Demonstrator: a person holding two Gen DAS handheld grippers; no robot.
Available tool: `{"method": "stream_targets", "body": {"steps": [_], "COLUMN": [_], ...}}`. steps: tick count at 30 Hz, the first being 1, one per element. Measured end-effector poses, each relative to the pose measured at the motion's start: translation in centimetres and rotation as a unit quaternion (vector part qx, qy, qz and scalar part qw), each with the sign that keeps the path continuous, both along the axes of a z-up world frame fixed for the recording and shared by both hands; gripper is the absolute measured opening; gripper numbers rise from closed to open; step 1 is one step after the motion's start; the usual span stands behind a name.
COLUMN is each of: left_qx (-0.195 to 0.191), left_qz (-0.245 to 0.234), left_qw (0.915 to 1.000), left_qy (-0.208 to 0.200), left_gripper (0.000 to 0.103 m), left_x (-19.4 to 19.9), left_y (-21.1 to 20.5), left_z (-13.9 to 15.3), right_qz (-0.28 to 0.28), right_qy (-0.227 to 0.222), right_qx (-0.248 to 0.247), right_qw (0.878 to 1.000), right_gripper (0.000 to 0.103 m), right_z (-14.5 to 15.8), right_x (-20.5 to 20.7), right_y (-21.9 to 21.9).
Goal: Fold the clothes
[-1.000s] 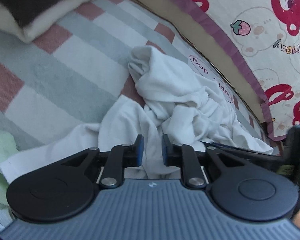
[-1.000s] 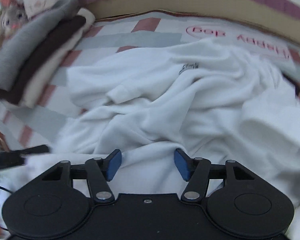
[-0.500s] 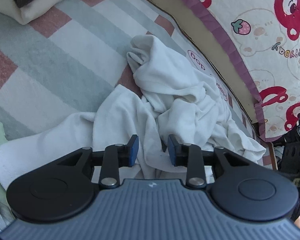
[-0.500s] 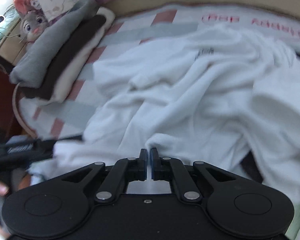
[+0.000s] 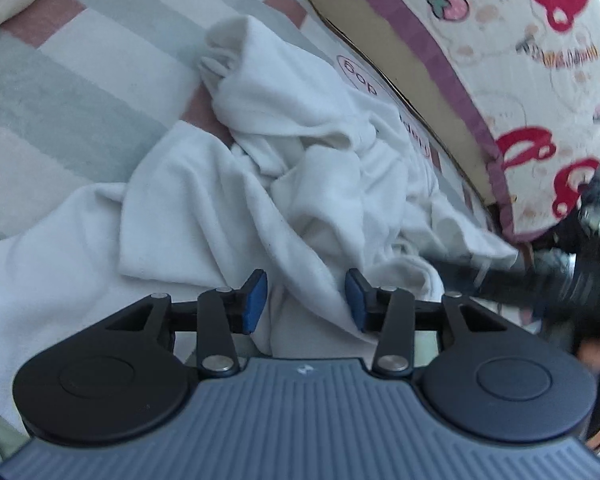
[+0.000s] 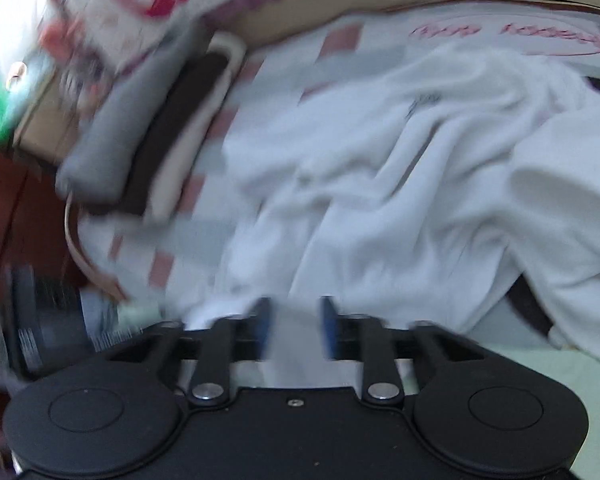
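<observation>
A crumpled white garment (image 5: 300, 176) lies bunched on a striped blanket (image 5: 60, 92). It also fills the right wrist view (image 6: 399, 184), which is motion-blurred. My left gripper (image 5: 305, 300) is open, low over the garment's near fold, with cloth lying between its blue pads (image 5: 256, 300). My right gripper (image 6: 296, 328) is partly open, with white cloth between its fingers at the garment's near edge. The right gripper also shows blurred at the right of the left wrist view (image 5: 559, 276).
A stack of folded clothes (image 6: 148, 140), grey, dark brown and cream, sits at the blanket's left. A cartoon-print quilt with a purple border (image 5: 519, 80) rises behind the garment. A pale green cloth (image 6: 539, 364) lies near the right gripper. A brown floor (image 6: 20, 216) shows left.
My left gripper has opened wider and come closer over the garment. My right gripper, shut half a second ago, has opened partly and swung sideways fast.
</observation>
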State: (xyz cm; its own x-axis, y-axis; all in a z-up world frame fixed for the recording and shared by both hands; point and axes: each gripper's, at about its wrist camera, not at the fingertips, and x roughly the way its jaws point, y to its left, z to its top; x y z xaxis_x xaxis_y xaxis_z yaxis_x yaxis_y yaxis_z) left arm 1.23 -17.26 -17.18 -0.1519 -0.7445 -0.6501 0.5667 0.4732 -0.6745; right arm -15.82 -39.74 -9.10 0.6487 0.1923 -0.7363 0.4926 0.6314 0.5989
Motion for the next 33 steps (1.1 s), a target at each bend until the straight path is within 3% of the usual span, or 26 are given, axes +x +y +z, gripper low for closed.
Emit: {"method": "stream_targets", "body": {"steps": [2,4,8,11,16,17,18,19,22,25,27,29,33], "left_qx": [-0.009,-0.013,-0.013,-0.013,-0.019,-0.021,-0.021,-0.02,-0.026,-0.025,-0.036,-0.049,-0.078], "left_qz": [-0.002,-0.004,-0.007,0.019,0.026,0.025,0.025,0.027,0.053,0.105,0.131,0.154,0.194], "left_qw": [0.9999,0.9999,0.9998,0.9997,0.9995,0.9995,0.9994,0.9994,0.9975,0.989,0.9843,0.9791,0.9667], "left_qy": [-0.004,0.001,-0.013,-0.004,-0.005,-0.003,0.0,0.0,-0.04,-0.101,-0.113,-0.124,-0.148], "left_gripper": [0.033,0.015,0.01,0.005,0.005,0.005,0.004,0.004,0.004,0.004,0.004,0.004,0.004], "left_x": [-0.2,-0.2,-0.3,0.4,1.3,1.3,1.4,1.4,2.3,4.2,5.4,6.2,7.1], "left_y": [0.0,-0.1,0.0,0.4,1.3,1.3,1.4,1.4,2.6,4.8,6.1,7.2,9.0], "left_z": [0.1,0.1,0.4,0.2,0.3,0.3,0.4,0.4,1.2,3.1,4.1,5.3,7.8], "right_qz": [-0.032,-0.045,-0.019,0.045,0.109,0.112,0.115,0.118,0.073,0.039,0.034,0.021,-0.002], "right_qy": [-0.001,0.014,0.03,0.015,0.104,0.129,0.154,0.162,0.119,0.015,-0.07,-0.127,-0.176], "right_qx": [0.033,0.04,0.009,0.009,-0.065,-0.075,-0.085,-0.098,-0.088,-0.066,-0.044,-0.02,-0.041], "right_qw": [0.999,0.998,0.999,0.999,0.986,0.982,0.978,0.975,0.986,0.997,0.996,0.992,0.984], "right_gripper": [0.053,0.054,0.055,0.055,0.063,0.061,0.053,0.023,0.016,0.016,0.016,0.016,0.016], "right_z": [-0.7,-1.3,-1.2,-0.1,-0.9,-1.8,-2.7,-3.0,-1.9,1.1,3.3,5.1,7.9], "right_x": [0.2,1.2,3.4,6.4,11.8,12.3,12.8,12.9,11.7,9.7,9.0,8.9,8.4], "right_y": [-1.5,-1.8,-0.7,0.2,2.4,2.6,2.8,2.7,0.7,-1.5,-2.4,-2.9,-3.4]}}
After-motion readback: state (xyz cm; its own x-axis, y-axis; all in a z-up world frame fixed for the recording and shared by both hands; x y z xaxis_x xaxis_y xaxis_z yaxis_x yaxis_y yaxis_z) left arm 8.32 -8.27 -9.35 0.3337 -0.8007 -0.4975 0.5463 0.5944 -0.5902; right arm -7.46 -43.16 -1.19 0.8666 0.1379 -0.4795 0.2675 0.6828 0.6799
